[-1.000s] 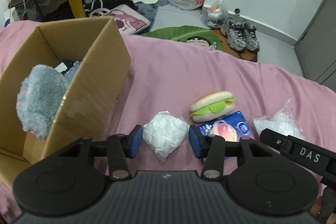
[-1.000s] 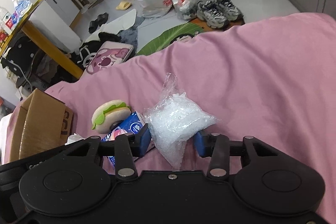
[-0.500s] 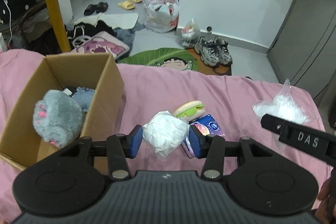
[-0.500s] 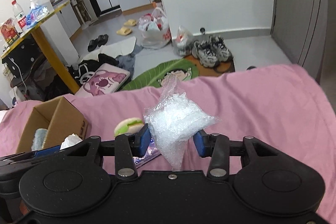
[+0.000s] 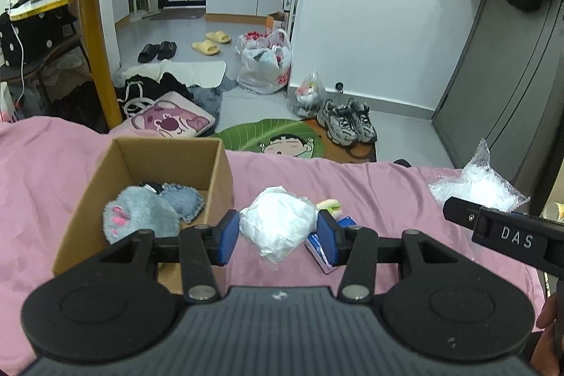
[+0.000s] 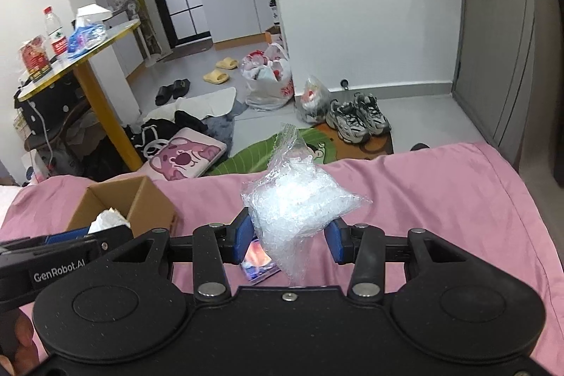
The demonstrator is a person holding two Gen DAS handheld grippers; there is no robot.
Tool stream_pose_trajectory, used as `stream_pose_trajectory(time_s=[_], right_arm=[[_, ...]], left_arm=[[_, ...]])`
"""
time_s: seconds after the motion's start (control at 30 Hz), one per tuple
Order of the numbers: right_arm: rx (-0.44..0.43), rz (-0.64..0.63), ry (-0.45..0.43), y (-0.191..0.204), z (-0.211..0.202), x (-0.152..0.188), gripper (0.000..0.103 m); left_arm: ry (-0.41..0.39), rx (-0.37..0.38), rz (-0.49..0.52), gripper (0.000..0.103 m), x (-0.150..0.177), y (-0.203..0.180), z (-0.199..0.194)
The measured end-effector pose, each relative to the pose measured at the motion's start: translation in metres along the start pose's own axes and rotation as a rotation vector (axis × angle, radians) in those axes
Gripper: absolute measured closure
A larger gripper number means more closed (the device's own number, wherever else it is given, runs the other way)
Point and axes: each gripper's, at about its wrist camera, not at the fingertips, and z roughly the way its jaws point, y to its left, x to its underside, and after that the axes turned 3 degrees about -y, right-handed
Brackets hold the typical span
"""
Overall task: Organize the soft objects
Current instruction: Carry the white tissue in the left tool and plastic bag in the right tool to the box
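Observation:
My left gripper point(image 5: 278, 236) is shut on a white crumpled soft bundle point(image 5: 278, 222) and holds it high above the pink bed point(image 5: 370, 185), just right of the open cardboard box point(image 5: 116, 164). The box holds a grey plush paw point(image 5: 137, 217) and a denim heart point(image 5: 183, 201). My right gripper point(image 6: 290, 238) is shut on a clear bag of bubble wrap point(image 6: 296, 199), also raised; the bag also shows in the left wrist view point(image 5: 476, 185). A plush burger point(image 5: 329, 204) and a blue packet point(image 5: 317, 244) lie on the bed below.
Beyond the bed's far edge the floor holds a green cartoon mat point(image 5: 278, 138), sneakers point(image 5: 347, 120), plastic bags point(image 5: 264, 66), slippers and a pink cushion point(image 5: 169, 122). A yellow-legged table point(image 5: 95, 34) stands at left. A grey wardrobe point(image 5: 500, 66) is at right.
Both grippers have risen well above the bed with their loads; the box, burger and packet now look smaller and farther below.

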Motion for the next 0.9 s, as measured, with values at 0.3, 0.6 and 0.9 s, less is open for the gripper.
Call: stream_pose_trajectory(time_s=[0.3,0.6,0.9], right_arm=[[-0.053,-0.069,-0.040,0.037,-0.018,-0.003,0.060],[-0.069,-0.096,-0.062,0.065,-0.027,-0.001,0.060],[-0.078,-0.114,-0.078,0.090,-0.026,-0.002,0.060]], left_arm=[[-0.044,0.014,-0.006,0.056,-0.001,0.021,-0.031],[-0.078,-0.008,-0.045,0.056,-0.006,0.059,-0.051],[-0.109,-0.021,-0.072,0.056,-0.018,0.093,-0.062]])
